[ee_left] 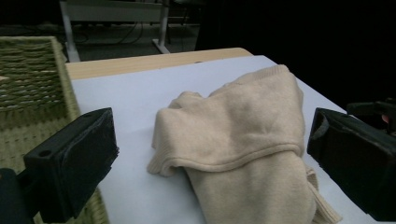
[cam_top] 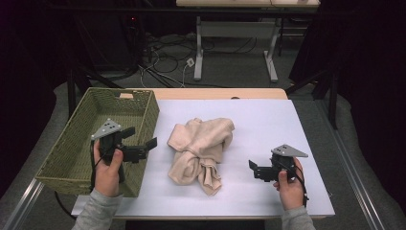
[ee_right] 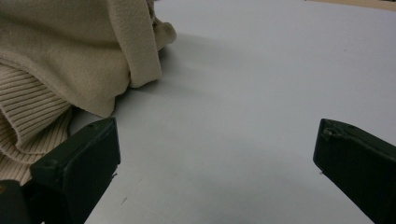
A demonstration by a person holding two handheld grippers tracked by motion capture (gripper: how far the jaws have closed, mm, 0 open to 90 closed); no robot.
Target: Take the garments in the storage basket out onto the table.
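- Grippers number two, one in each of the person's hands, and both point toward the middle of the table.
- The left gripper point(cam_top: 142, 138) is held at the near left, above the right wall of the basket; its jaws stand wide apart and hold nothing.
- In the left gripper view the left gripper point(ee_left: 210, 154) frames the sweater between its two black jaws without touching it.
- The right gripper point(cam_top: 253, 168) sits low at the near right, over the bare white sheet; its jaws are also spread and hold nothing.
- In the right gripper view the right gripper point(ee_right: 215, 163) has its left-hand jaw close beside the sweater's ribbed hem point(ee_right: 28, 121); I cannot tell whether they touch.
- One cream knitted sweater point(cam_top: 201, 152) lies crumpled in a heap on the middle of the table, between the two grippers and apart from both in the high view.
- One woven green basket point(cam_top: 72, 143) stands at the left edge of the table, just left of the sweater.
- One white sheet point(cam_top: 268, 129) covers most of the wooden table point(cam_top: 215, 93), which shows as a bare strip at the far edge.
- Two grey sleeves enter at the near edge, the left sleeve point(cam_top: 98, 211) and the right sleeve point(cam_top: 297, 220).
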